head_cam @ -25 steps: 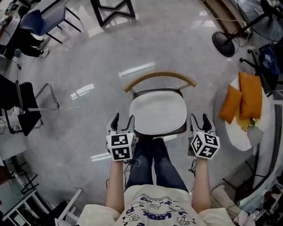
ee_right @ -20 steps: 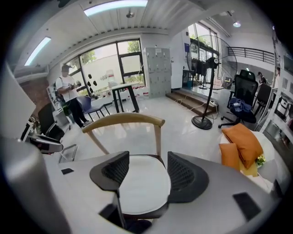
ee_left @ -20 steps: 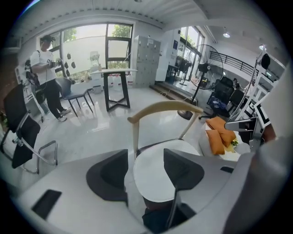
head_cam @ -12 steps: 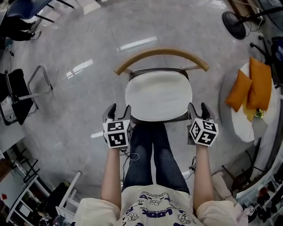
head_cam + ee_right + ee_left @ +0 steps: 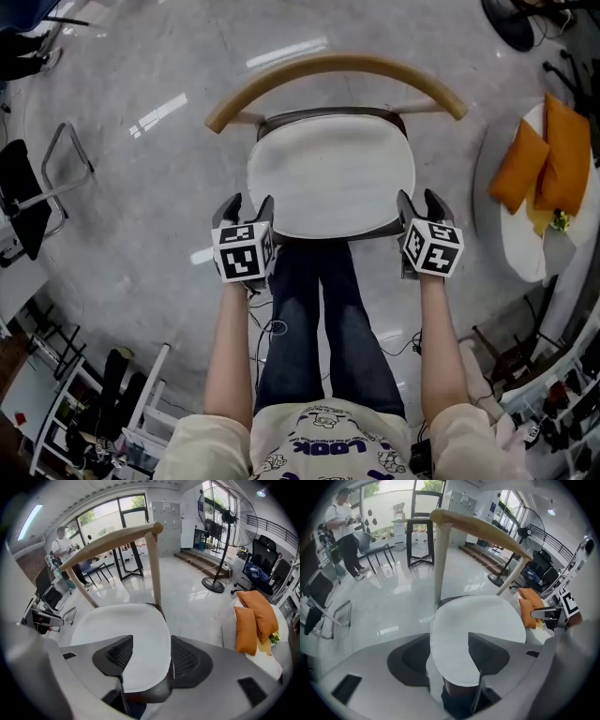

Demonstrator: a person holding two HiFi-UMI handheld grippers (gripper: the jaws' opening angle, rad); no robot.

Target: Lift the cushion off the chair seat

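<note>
Cushion [image 5: 330, 173] corners lie between the parted fingers [image 5: 487, 654].

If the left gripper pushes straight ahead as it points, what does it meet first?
Probably the white cushion: its front-left edge lines up between the open jaws of the left gripper; depth unclear.

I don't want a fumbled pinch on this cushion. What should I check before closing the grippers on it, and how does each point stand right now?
1. Jaws of the left gripper apart: ok.
2. Jaws of the right gripper apart: ok.
3. One gripper at each front corner of the cushion: ok.
4. Nothing on top of the cushion, which lies flat on the chair seat: ok.
5. Only the cushion's edge between the jaws, not the seat's dark rim too: cannot tell.
6. Wooden backrest behind the cushion, away from both grippers: ok.
</note>
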